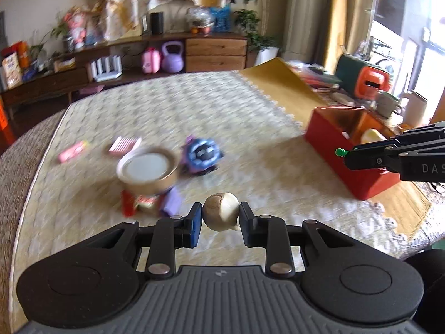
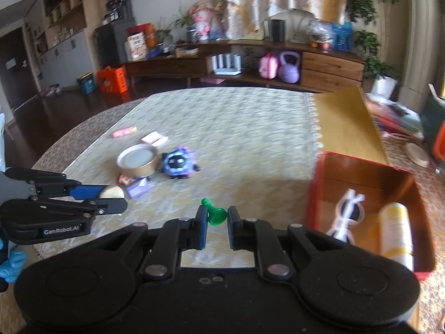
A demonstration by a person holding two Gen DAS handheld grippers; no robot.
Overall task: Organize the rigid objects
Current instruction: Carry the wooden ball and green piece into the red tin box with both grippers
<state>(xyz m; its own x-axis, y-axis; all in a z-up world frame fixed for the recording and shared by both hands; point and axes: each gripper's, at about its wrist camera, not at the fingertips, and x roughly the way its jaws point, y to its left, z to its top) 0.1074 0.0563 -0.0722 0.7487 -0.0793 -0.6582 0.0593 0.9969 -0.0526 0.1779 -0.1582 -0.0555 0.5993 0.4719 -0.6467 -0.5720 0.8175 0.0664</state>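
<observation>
My left gripper [image 1: 220,217] is shut on a beige and white ball [image 1: 221,211] and holds it above the table. It also shows in the right wrist view [image 2: 111,199] at the left. My right gripper [image 2: 217,217] is shut on a green pawn-shaped piece [image 2: 215,213]; in the left wrist view the right gripper [image 1: 347,154] hangs by the red box [image 1: 333,142]. The red box [image 2: 311,194] holds white sunglasses [image 2: 347,211] and a yellow-white bottle [image 2: 396,228].
On the patterned cloth lie a gold round tin [image 1: 148,171], a blue-purple round toy [image 1: 201,154], a pink comb-like piece [image 1: 125,144], a pink bar [image 1: 73,151], and small red and purple items [image 1: 150,204]. A yellow mat [image 2: 342,122] lies behind the box.
</observation>
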